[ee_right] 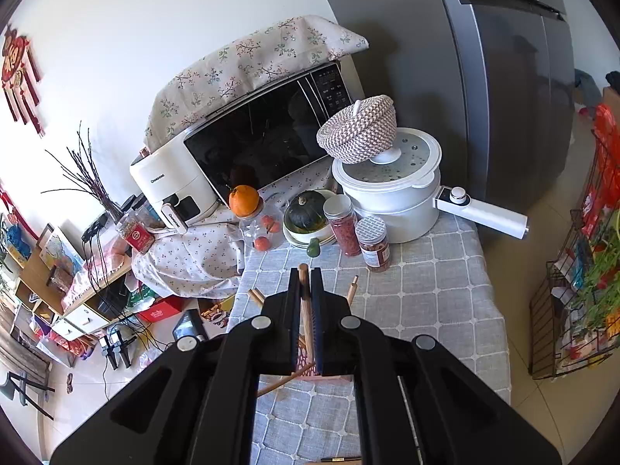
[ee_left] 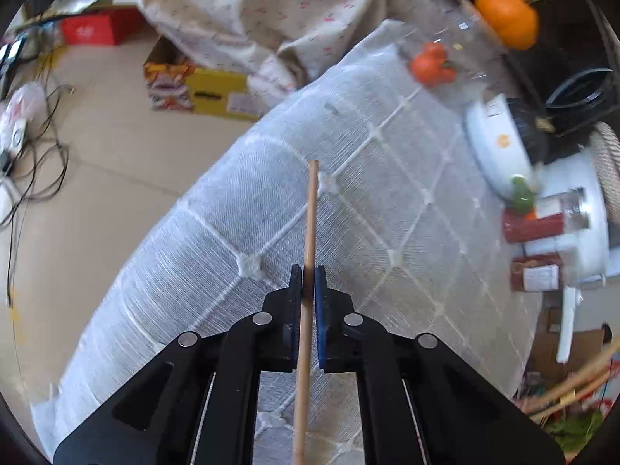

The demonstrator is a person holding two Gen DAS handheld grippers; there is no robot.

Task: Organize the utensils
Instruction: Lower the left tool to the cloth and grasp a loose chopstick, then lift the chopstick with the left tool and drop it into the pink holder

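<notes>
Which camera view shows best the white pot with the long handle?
The right wrist view. There the white pot stands whole and sharp on the checked tablecloth, lid and handle fully visible, a woven basket on its lid. In the left wrist view the pot is blurred at the right edge and partly hidden behind jars.

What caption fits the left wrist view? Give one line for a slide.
Left hand-held gripper shut on a chopstick above the checked tablecloth.
</notes>
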